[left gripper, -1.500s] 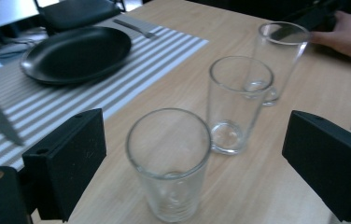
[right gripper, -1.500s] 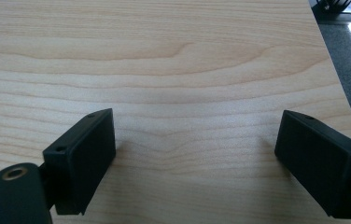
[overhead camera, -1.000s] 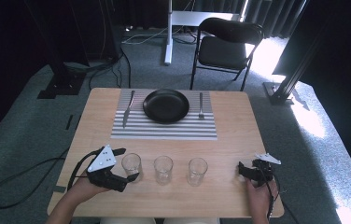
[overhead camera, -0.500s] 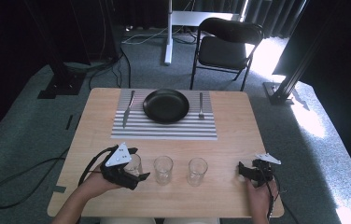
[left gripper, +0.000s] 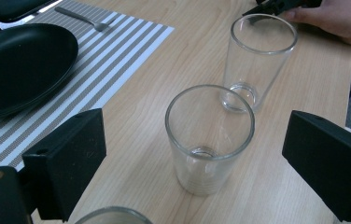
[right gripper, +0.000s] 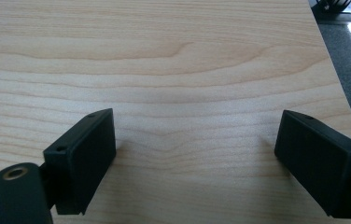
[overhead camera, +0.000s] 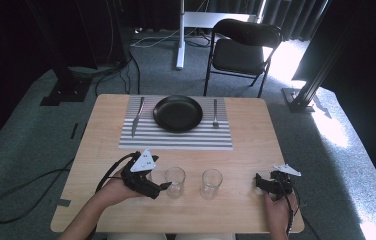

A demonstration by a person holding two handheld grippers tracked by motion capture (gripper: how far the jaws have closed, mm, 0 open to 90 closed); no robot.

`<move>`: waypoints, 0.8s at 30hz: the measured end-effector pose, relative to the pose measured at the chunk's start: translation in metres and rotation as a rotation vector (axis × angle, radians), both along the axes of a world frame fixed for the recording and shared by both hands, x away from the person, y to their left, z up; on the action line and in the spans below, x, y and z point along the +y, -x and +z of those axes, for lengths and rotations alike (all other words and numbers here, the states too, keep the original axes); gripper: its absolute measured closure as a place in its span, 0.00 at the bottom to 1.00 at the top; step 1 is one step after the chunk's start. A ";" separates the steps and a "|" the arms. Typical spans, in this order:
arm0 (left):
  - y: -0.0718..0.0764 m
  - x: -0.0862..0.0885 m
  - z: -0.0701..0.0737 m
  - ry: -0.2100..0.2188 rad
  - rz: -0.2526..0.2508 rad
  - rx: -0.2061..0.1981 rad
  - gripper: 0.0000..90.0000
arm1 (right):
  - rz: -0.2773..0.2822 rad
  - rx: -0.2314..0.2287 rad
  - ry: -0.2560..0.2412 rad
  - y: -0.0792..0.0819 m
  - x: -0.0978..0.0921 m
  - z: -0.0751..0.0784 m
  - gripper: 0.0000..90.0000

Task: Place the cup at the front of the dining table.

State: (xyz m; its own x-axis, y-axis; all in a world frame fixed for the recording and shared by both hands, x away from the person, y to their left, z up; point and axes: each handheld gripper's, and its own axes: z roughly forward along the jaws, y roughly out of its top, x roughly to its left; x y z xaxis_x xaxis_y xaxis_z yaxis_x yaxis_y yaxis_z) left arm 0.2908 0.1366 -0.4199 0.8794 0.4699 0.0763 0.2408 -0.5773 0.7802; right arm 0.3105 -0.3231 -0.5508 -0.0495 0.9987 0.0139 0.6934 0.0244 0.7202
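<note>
The left gripper (overhead camera: 163,187) sits at about 7 o'clock on the counter (overhead camera: 246,130), its fingers spread wide around the middle glass (left gripper: 209,137) without touching it. Another glass (left gripper: 259,60) stands just beyond, and a third rim (left gripper: 113,215) shows nearest the camera. The right gripper (overhead camera: 262,181) rests at 4 o'clock, fingers spread over bare wood. A black plate (overhead camera: 178,113) lies at 12 o'clock.

Grey carpet (overhead camera: 36,145), black folding chair (overhead camera: 243,47), sunlight
</note>
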 end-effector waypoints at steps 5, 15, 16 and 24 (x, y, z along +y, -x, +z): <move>-0.002 -0.009 -0.002 -0.035 -0.001 0.006 0.07 | 0.000 0.000 0.000 0.000 0.000 0.000 0.13; -0.009 -0.028 -0.013 -0.137 -0.002 0.066 0.07 | 0.000 0.000 0.000 0.000 0.000 0.000 0.13; -0.009 -0.029 -0.013 -0.147 -0.006 0.075 0.07 | 0.000 0.000 0.000 0.000 0.000 0.000 0.13; -0.011 -0.041 -0.013 -0.196 -0.017 0.082 0.07 | 0.000 0.000 0.000 0.000 0.000 0.000 0.13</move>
State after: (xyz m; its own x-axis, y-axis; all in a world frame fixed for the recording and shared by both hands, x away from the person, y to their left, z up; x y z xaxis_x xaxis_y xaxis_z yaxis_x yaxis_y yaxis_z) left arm 0.3020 0.0957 -0.4324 0.8941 0.4381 0.0928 0.2876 -0.7207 0.6308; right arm 0.3105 -0.3231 -0.5508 -0.0495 0.9987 0.0139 0.6934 0.0243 0.7201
